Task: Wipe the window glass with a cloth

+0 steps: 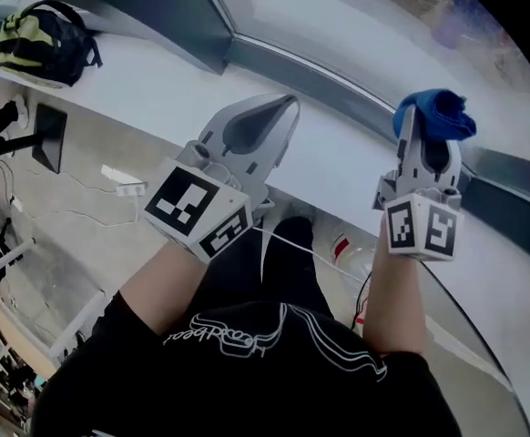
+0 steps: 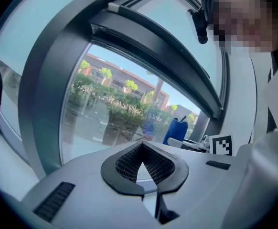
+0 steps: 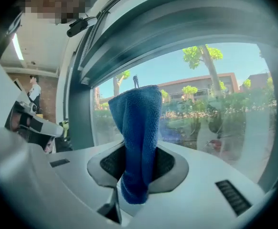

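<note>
Cloth (image 3: 137,123) in right hand-held gripper (image 3: 138,162)

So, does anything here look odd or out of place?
Nothing stands out. The blue terry cloth is pinched in the right tongs; the left tongs are shut and empty; the window glass looks unbroken.

A black-and-yellow bag (image 1: 42,42) lies on the white sill (image 1: 165,85).

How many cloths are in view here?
1: a blue cloth clamped in the right gripper, held before the window glass. The left gripper holds none.
</note>
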`<state>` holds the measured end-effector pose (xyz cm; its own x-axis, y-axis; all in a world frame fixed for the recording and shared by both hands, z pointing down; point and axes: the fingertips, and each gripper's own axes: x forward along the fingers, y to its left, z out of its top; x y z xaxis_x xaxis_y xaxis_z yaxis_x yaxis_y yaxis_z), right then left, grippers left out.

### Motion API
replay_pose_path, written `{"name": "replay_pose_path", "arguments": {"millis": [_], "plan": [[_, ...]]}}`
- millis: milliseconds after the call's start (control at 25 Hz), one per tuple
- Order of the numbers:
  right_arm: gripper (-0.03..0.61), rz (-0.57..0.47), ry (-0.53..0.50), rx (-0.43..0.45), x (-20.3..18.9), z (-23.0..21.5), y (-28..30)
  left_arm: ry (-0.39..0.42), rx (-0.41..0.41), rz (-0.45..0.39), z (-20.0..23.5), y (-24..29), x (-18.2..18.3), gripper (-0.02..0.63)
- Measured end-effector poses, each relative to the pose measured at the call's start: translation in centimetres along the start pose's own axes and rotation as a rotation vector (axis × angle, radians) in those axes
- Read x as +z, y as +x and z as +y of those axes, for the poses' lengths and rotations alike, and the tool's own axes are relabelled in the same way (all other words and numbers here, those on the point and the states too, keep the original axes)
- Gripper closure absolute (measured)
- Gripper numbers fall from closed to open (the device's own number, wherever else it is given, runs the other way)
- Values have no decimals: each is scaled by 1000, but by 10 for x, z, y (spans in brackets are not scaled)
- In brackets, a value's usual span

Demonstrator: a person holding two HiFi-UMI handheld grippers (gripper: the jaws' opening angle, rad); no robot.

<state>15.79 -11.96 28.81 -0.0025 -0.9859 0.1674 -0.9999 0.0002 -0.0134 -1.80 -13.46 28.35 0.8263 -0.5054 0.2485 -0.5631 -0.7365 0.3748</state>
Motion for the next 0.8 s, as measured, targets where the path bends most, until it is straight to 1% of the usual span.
{"name": "replay_pose_path", "arguments": {"millis": [80, 160, 280, 360, 560, 720, 800], "plan": [[485, 5, 0, 86, -6, 52, 22, -12, 37, -12, 25, -20, 1, 611], [485, -1, 2, 150, -3, 99, 43, -15, 60, -24, 48, -38, 6, 611], [485, -22, 7, 225, 6, 162, 70, -19, 90, -30, 77, -66, 10, 611], [485, -40, 12, 263, 12, 194, 88, -20, 104, -26, 93, -81, 10, 611], [485, -63, 26, 293, 20, 244, 131, -46, 122, -28, 125, -110, 8, 611], [485, -64, 29, 287, 25, 269, 168, -66, 146, -44, 151, -127, 12, 611], [485, -56, 38, 279, 22, 275, 184, -76, 156, -49, 160, -131, 11, 610]]}}
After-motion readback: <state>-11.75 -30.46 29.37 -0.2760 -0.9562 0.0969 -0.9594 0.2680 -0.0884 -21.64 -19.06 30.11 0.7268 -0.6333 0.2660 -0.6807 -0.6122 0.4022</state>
